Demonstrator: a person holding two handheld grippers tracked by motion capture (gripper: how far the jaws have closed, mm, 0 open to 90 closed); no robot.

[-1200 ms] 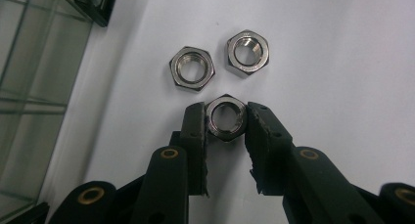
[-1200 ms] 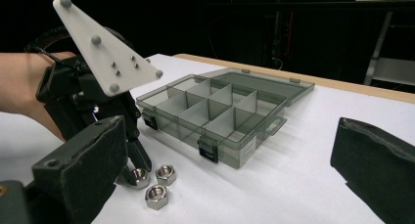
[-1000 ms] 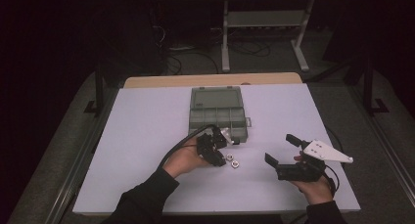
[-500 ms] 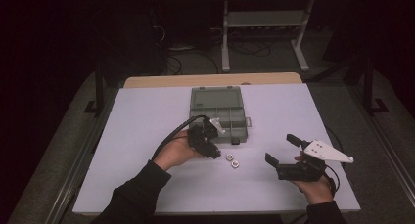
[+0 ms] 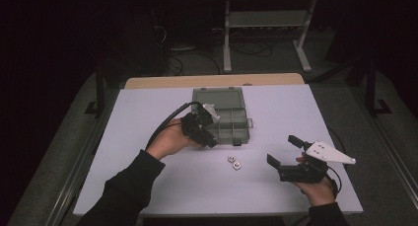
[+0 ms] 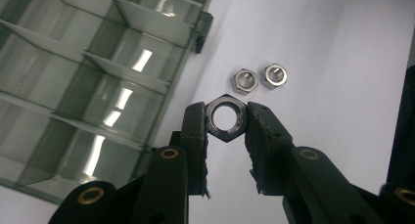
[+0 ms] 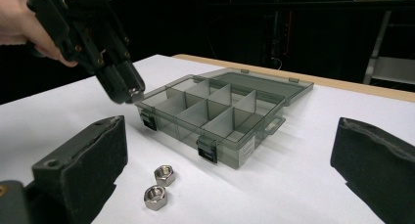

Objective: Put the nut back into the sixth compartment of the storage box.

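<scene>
Left tongs (image 6: 226, 123) clamping 1 hex nut (image 6: 225, 118), right tongs (image 7: 230, 170) wide apart, holding nothing

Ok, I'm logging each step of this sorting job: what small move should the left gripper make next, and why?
Probably carry the nut over the open organizer box and lower it into a compartment. The left gripper is shut on that nut near the box's front edge, two more nuts wait on the table, and the right gripper is open.
</scene>
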